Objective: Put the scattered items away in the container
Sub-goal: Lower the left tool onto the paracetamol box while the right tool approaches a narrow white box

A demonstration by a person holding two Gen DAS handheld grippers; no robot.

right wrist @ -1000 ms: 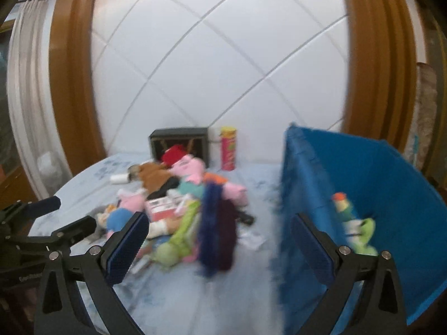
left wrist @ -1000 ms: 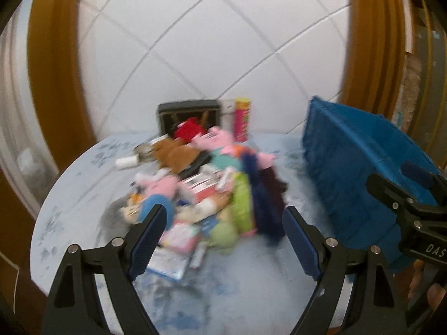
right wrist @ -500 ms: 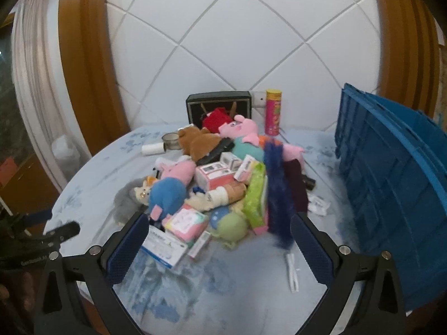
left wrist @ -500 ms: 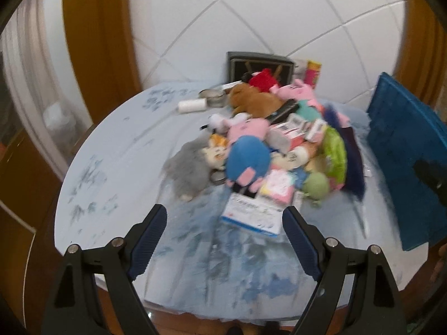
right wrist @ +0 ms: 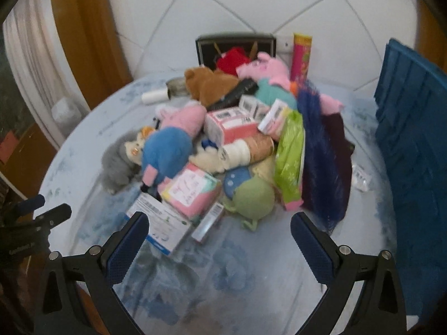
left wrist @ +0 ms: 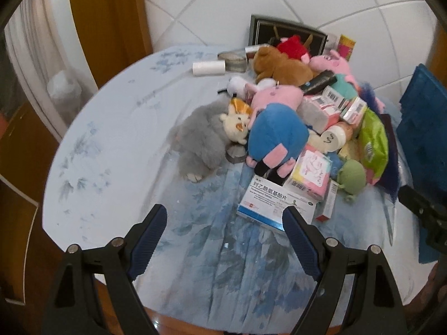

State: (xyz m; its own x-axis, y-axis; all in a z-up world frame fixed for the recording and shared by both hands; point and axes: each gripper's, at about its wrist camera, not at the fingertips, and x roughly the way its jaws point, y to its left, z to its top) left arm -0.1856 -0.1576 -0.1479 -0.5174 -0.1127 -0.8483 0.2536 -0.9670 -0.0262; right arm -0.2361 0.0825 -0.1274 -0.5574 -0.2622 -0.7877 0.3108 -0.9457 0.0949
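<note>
A heap of plush toys and boxes lies on the round table. In the left wrist view I see a grey plush (left wrist: 199, 142), a blue plush (left wrist: 275, 136), a white-and-blue medicine box (left wrist: 275, 202) and a green frog plush (left wrist: 352, 177). The blue crate (left wrist: 423, 128) stands at the right edge. My left gripper (left wrist: 225, 227) is open and empty above the table's near side, just short of the medicine box. My right gripper (right wrist: 219, 236) is open and empty, hovering before the medicine box (right wrist: 159, 224) and frog plush (right wrist: 254, 196); the crate (right wrist: 410, 128) is to its right.
A black box (left wrist: 285, 29), a red snack tube (right wrist: 301, 55) and a white roll (left wrist: 209, 68) stand at the table's far side by the tiled wall. A dark blue feather duster (right wrist: 321, 150) lies beside the crate. The near table edge (left wrist: 195, 311) is below both grippers.
Both grippers have tilted down and drawn back from the heap, left gripper swinging left. The crate has slid to the right edge of both views. Both grippers stay open.
</note>
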